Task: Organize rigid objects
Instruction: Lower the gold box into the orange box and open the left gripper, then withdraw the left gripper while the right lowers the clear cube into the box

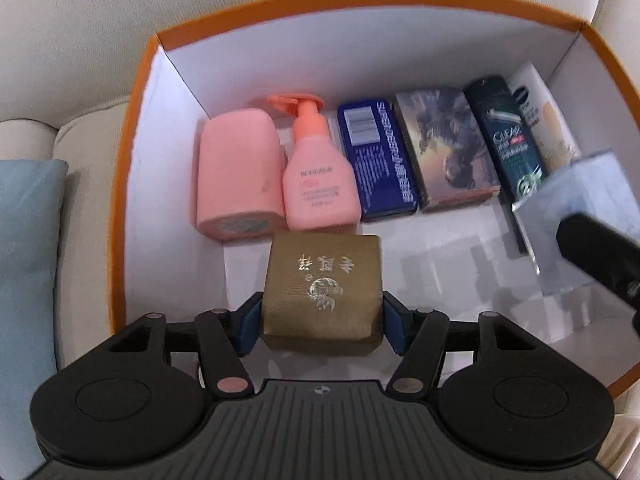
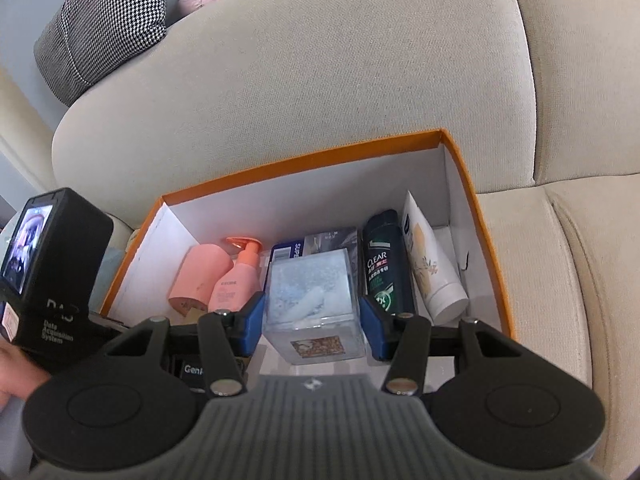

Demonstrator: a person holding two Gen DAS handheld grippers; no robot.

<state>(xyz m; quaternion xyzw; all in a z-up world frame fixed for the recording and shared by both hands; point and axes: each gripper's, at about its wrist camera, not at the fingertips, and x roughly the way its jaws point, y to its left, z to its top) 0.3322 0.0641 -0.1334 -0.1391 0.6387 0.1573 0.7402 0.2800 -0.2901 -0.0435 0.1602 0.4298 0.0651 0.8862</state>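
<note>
Soft even daylight, fisheye-bent edges, slight blur

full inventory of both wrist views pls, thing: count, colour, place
cardboard box: 1, orange outside, white inside, on beige sofa
pink cylinder: 1, box's back row, far left
pink pump bottle: 1, beside cylinder
blue tin: 1, mid row
picture box: 1, brown-grey, mid row
dark shampoo bottle: 1, right
white tube: 1, far right
gold box: 1, between left gripper jaws
clear cube: 1, in right gripper jaws
checked cushion: 1, black-white, sofa back
</note>
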